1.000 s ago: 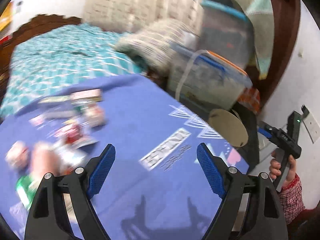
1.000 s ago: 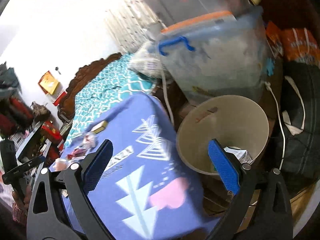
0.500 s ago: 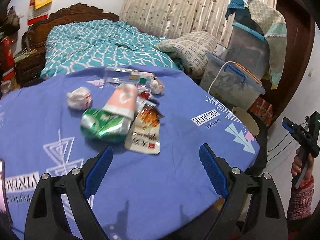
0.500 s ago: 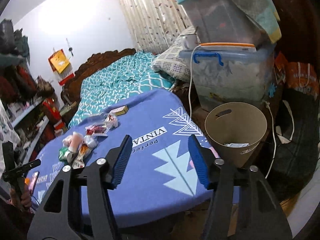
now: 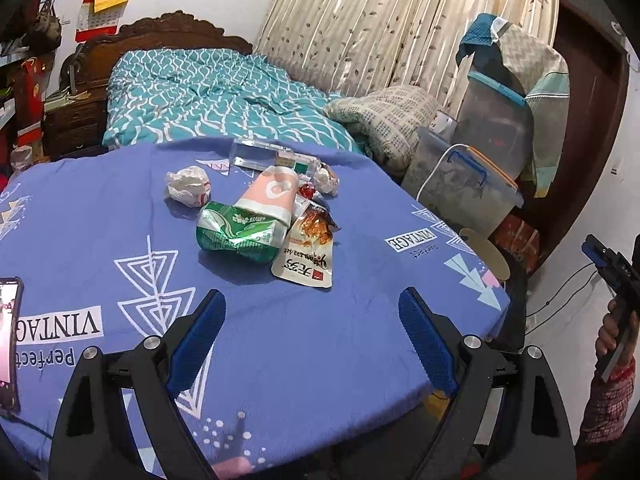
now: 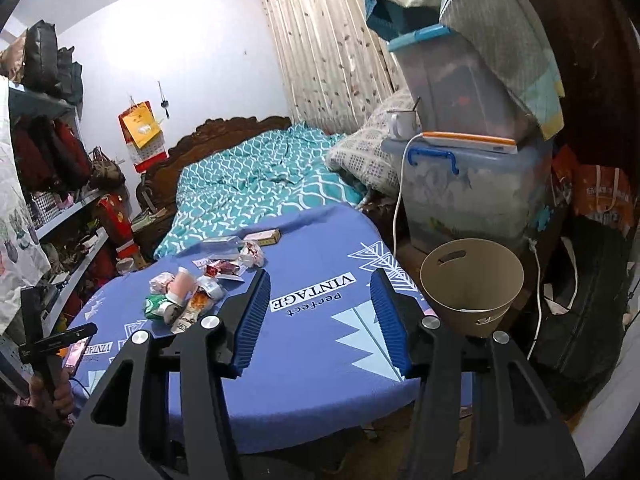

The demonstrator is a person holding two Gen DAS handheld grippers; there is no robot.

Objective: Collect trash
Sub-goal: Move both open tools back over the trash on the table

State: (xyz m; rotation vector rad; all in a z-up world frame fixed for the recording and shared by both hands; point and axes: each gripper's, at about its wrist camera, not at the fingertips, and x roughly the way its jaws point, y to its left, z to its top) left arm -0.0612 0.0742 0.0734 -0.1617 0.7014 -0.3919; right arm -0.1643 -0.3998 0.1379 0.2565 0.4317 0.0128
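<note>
A pile of trash lies on the blue-clothed table (image 5: 320,360): a crumpled green pack (image 5: 236,232), a pink and white pack (image 5: 272,196), a white snack pouch (image 5: 308,258), a crumpled white paper (image 5: 188,186) and a clear plastic box (image 5: 256,156). My left gripper (image 5: 311,294) is open and empty, short of the pile. My right gripper (image 6: 320,276) hovers over the table's right part, its jaws closing with nothing between them. A tan paper bin (image 6: 472,280) stands on the floor, right of the table. The pile (image 6: 188,292) lies to the right gripper's left.
A phone (image 5: 8,332) lies at the table's left edge. Stacked plastic storage boxes (image 6: 464,184) with a white cable stand behind the bin. A bed with a teal cover (image 5: 208,100) is beyond the table, and shelves (image 6: 52,216) line the left wall.
The left view swung from the table's right side onto the trash pile. The right gripper rose and drew back from the bin, and its jaws narrowed.
</note>
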